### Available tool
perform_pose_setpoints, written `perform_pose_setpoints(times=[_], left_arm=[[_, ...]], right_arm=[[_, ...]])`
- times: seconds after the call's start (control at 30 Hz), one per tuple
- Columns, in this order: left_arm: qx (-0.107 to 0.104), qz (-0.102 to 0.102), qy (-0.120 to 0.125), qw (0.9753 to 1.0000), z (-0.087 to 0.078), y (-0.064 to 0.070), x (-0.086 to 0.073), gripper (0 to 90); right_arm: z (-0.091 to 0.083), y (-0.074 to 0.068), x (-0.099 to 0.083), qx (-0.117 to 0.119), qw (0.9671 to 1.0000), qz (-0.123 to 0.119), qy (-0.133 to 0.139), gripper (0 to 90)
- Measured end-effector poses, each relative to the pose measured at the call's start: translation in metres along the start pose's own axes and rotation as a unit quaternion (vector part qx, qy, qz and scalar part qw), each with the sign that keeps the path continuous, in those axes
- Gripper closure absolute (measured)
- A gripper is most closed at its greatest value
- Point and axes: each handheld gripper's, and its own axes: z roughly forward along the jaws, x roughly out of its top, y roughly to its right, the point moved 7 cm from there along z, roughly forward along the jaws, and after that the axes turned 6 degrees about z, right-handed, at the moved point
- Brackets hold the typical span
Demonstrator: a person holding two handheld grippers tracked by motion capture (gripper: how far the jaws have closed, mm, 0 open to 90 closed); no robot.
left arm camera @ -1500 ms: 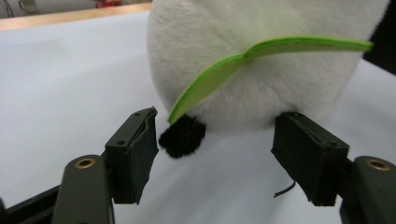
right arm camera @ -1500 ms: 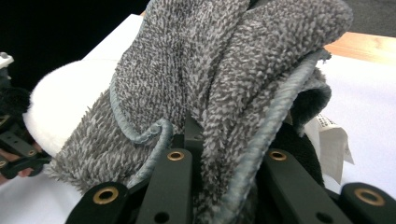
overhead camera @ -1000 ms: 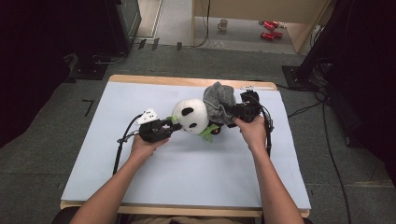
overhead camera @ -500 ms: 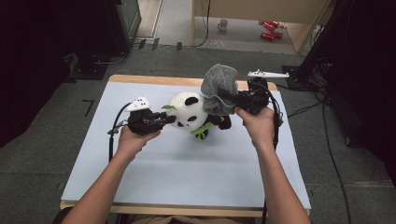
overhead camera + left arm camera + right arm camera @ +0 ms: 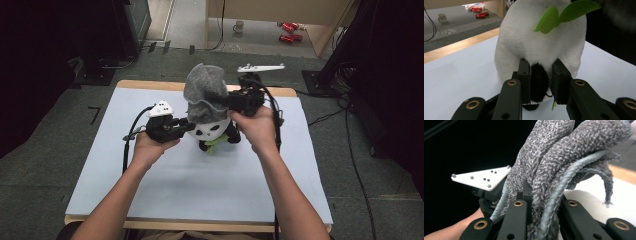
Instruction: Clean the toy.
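Small black-and-white plush panda toy (image 5: 212, 131) sits near the middle of the pale blue table mat (image 5: 150, 190), with the grey knitted fuzzy cloth (image 5: 205, 92) held above its head. Left gripper (image 5: 186, 126) is clamped on a black furry part of the panda, ear or limb, can't tell which; the left gripper view shows both jaws pinching that black tuft (image 5: 538, 81) against the white body. Right gripper (image 5: 226, 101) is closed on a bunched edge of the cloth, which droops limp over the jaws. Judgement: both things light, soft, squashy; the panda deforms under pinch, so a protruding tuft is a sensible hold but could slip out if tugged; the cloth is floppy, best held at its hemmed rim (image 5: 564, 187). The left gripper view gives the green felt leaves (image 5: 564, 15) and the exact pinch point, which the high view hides behind the cloth. The right gripper view gives the knit texture and the left gripper's white marker plate (image 5: 482, 178); the high view gives the layout.
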Motion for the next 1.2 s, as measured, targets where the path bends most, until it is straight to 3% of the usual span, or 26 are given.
perform_pose_setpoints(times=[0.1, 0.17, 0.27, 0.4, 0.5, 0.77, 0.9, 1.03, 1.2], left_arm=[[0.002, 0.002, 0.003, 1.0000, 0.004, 0.004, 0.002, 73.0], [0.002, 0.003, 0.002, 1.0000, 0.004, 0.004, 0.002, 73.0], [0.002, 0.002, -0.009, 1.0000, 0.003, 0.002, -0.003, 72.9], [-0.005, -0.002, -0.005, 1.0000, 0.007, 0.003, -0.006, 72.8], [-0.006, 0.001, -0.006, 1.0000, 0.008, 0.004, -0.005, 72.8], [-0.011, -0.006, -0.007, 0.9999, 0.007, 0.003, -0.007, 72.6], [-0.015, -0.012, -0.006, 0.9998, 0.007, 0.002, -0.008, 72.6], [-0.016, -0.019, -0.002, 0.9997, 0.007, 0.001, -0.008, 72.4], [-0.016, -0.017, -0.002, 0.9997, 0.008, 0.003, -0.007, 72.3]], right_arm=[[0.023, -0.003, -0.013, -0.005, 0.9994, -0.004, -0.034, 80.7], [0.034, 0.003, -0.022, -0.036, 0.9975, -0.016, -0.058, 80.7], [0.040, 0.024, -0.033, -0.089, 0.9924, -0.028, -0.081, 80.7], [0.034, 0.044, -0.035, -0.072, 0.9946, 0.011, -0.074, 80.7], [0.024, 0.050, -0.033, -0.085, 0.9940, 0.006, -0.068, 80.7], [-0.009, 0.076, -0.025, -0.149, 0.9874, 0.006, -0.054, 80.7], [-0.024, 0.094, -0.025, -0.189, 0.9805, 0.010, -0.053, 80.8], [-0.038, 0.094, -0.017, -0.179, 0.9831, 0.020, -0.030, 80.8], [-0.045, 0.065, 0.002, -0.140, 0.9901, 0.007, -0.001, 80.8]])
